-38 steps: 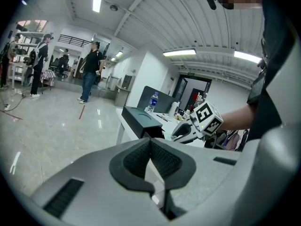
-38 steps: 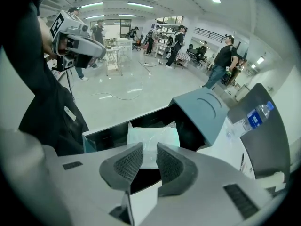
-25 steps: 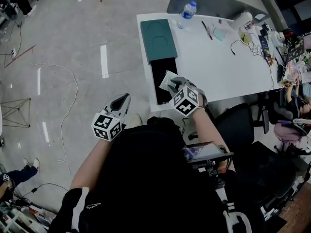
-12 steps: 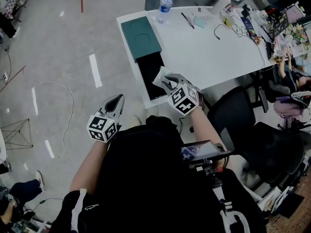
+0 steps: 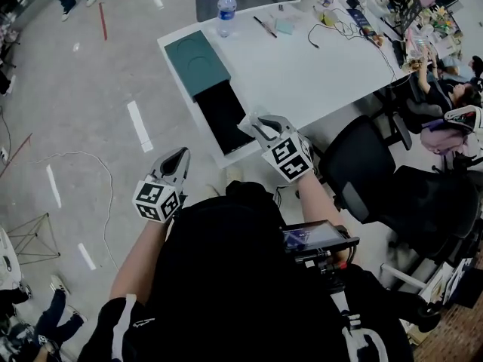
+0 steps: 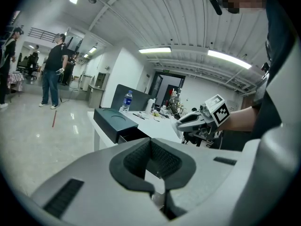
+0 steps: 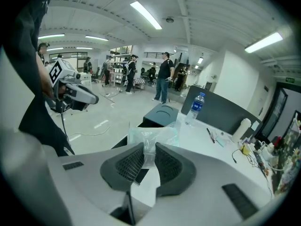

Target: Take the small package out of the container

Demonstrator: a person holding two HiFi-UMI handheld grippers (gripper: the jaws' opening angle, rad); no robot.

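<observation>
A small clear plastic package [image 7: 150, 138] sits pinched between the pads of my right gripper [image 7: 148, 159], whose jaws are closing on it. In the head view that gripper [image 5: 258, 129] holds the package [image 5: 249, 121] above the near end of the open black container [image 5: 220, 113], at the table's front edge. The container's teal lid [image 5: 195, 61] lies just beyond it. My left gripper [image 5: 175, 163] hangs over the floor, left of the table and well away from the container. Its jaws stand together with nothing between them [image 6: 151, 161].
The white table [image 5: 302, 66] carries a water bottle [image 5: 226, 10], pens, cables and clutter at its far end. A black office chair [image 5: 355, 172] stands right of my right arm. People stand in the background, seen in both gripper views.
The head view has swung, so the table sits further left and up in the picture. My right gripper keeps the package near the container's front end. The left gripper has barely moved.
</observation>
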